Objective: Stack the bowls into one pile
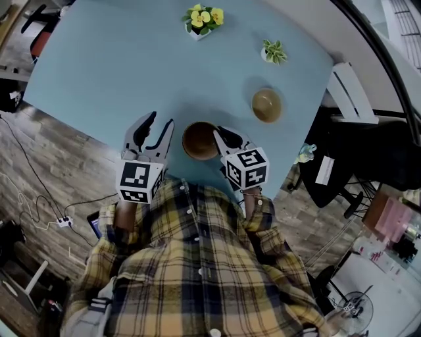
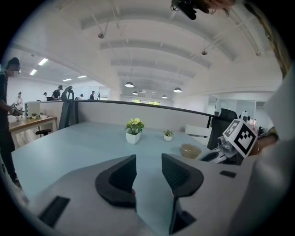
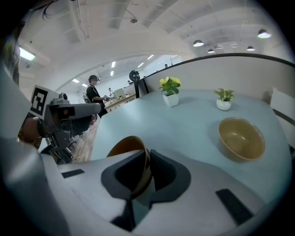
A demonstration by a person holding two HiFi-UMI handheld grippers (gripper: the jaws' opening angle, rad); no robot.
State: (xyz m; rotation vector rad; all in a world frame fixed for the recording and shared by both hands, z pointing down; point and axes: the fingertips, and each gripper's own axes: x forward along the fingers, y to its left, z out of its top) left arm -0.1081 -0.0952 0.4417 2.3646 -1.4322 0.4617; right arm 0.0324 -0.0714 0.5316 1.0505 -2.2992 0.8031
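Two bowls are on the light blue table [image 1: 118,72]. My right gripper [image 1: 218,135] is shut on the right rim of the dark brown bowl [image 1: 198,140], near the table's front edge. In the right gripper view that rim runs between the pads [image 3: 159,170] of the right gripper [image 3: 148,160], and the brown bowl [image 3: 125,146] tilts away to the left. I cannot tell whether it rests on the table. The tan bowl [image 1: 266,105] [image 3: 241,138] [image 2: 190,150] stands upright and apart, farther back on the right. My left gripper [image 1: 156,128] [image 2: 149,168] is open and empty, just left of the brown bowl.
A white pot of yellow flowers [image 1: 202,20] [image 3: 170,92] [image 2: 133,130] and a small green plant [image 1: 273,51] [image 3: 224,99] stand at the table's far side. Office chairs [image 1: 342,164] crowd the table's right edge. A person [image 3: 94,94] stands at distant desks.
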